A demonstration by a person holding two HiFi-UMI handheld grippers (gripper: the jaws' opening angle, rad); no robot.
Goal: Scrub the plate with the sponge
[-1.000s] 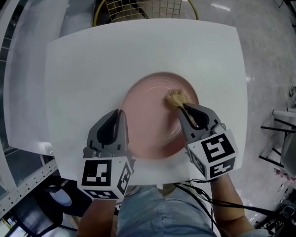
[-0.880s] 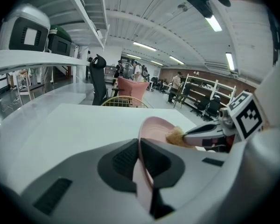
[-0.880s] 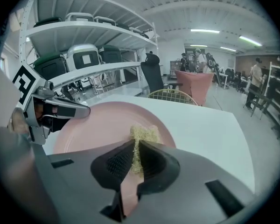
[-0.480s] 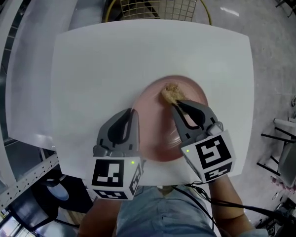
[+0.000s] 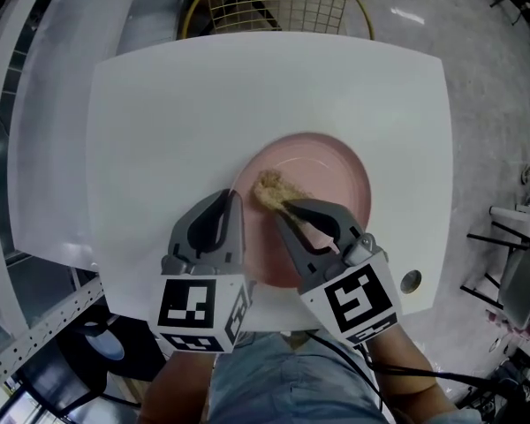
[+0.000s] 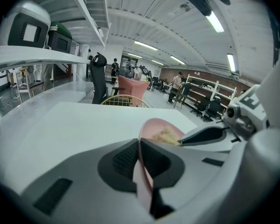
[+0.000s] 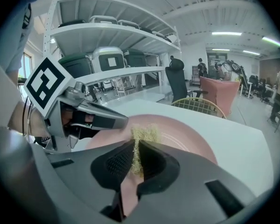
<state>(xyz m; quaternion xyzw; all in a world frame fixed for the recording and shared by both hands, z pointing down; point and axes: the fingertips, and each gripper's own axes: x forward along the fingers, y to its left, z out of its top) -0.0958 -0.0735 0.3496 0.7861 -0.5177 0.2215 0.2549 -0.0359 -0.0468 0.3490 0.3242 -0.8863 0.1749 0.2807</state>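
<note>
Left tool (image 5: 231, 203) tight on plate (image 5: 331, 175), right tool (image 5: 281, 208) on sponge (image 5: 268, 186).

Lab hall: storage shelving (image 7: 113, 31), office chairs (image 7: 178, 82)

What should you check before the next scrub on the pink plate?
1. Left hand-held gripper shut on the plate rim: ok.
2. Right hand-held gripper shut on the sponge: ok.
3. Sponge touching the plate's inside: ok, it seems to press on the left part.
4. Plate away from the table front edge: cannot tell, the grippers hide its near rim.
5. Dirt left on the plate: cannot tell, the bare part looks plain pink.
</note>
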